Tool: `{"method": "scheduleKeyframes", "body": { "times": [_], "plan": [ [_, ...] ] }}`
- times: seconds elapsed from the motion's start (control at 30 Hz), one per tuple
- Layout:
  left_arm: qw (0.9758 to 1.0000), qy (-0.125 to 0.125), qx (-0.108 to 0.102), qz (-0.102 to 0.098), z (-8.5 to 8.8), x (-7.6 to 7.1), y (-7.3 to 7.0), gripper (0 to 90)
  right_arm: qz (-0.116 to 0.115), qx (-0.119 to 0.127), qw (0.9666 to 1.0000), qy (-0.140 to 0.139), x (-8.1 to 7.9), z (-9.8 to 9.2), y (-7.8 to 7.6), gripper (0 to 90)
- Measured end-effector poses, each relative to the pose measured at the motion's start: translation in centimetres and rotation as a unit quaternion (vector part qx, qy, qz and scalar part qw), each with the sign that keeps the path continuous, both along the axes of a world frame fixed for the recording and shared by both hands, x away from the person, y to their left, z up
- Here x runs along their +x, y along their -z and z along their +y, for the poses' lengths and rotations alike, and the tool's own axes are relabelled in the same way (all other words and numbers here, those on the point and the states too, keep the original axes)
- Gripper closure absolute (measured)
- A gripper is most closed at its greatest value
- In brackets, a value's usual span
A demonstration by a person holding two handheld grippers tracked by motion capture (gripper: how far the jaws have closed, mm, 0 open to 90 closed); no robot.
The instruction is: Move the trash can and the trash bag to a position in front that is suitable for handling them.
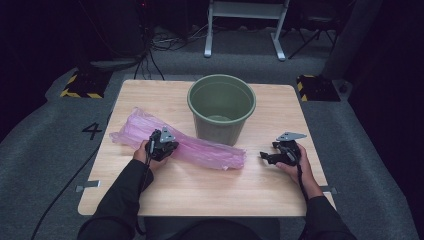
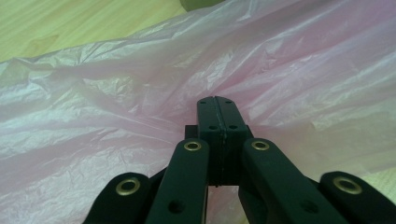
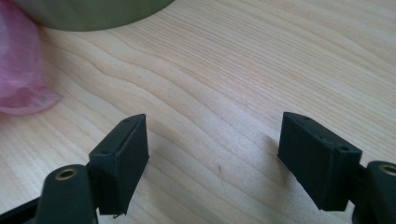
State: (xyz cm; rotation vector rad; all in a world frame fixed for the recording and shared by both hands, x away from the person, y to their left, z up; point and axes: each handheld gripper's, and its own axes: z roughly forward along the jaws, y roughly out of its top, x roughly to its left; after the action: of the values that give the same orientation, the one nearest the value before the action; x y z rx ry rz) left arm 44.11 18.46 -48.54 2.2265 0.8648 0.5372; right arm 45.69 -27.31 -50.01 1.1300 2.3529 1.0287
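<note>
Now the left tongs are pressed together, pinching the pink plastic bag lying under them on the surface; right tongs stand spread over bare wood, the bag off to their left, the green bucket beyond

Pink translucent plastic bag; dull green bucket; pale wood-grain table; black tongs.
</note>
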Motion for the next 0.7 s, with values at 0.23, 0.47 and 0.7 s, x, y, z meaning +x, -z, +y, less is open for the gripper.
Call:
{"method": "scheduleKeyframes", "body": {
  "times": [0.23,0.47,0.7],
  "plan": [
    [0.9998,-0.012,-0.012,-0.01,0.9,-0.1,-0.4,90.0,-0.006,-0.006,0.9999,0.008,0.3,0.3,0.2,18.4],
    [0.9994,-0.017,-0.024,-0.018,1.5,-0.4,-1.0,90.0,-0.007,-0.008,0.9998,0.018,0.4,0.3,0.3,12.9],
    [0.9989,-0.017,-0.036,-0.025,2.1,-0.5,-1.4,90.0,-0.006,-0.009,0.9996,0.025,0.4,0.4,0.3,11.3]
  ]
}}
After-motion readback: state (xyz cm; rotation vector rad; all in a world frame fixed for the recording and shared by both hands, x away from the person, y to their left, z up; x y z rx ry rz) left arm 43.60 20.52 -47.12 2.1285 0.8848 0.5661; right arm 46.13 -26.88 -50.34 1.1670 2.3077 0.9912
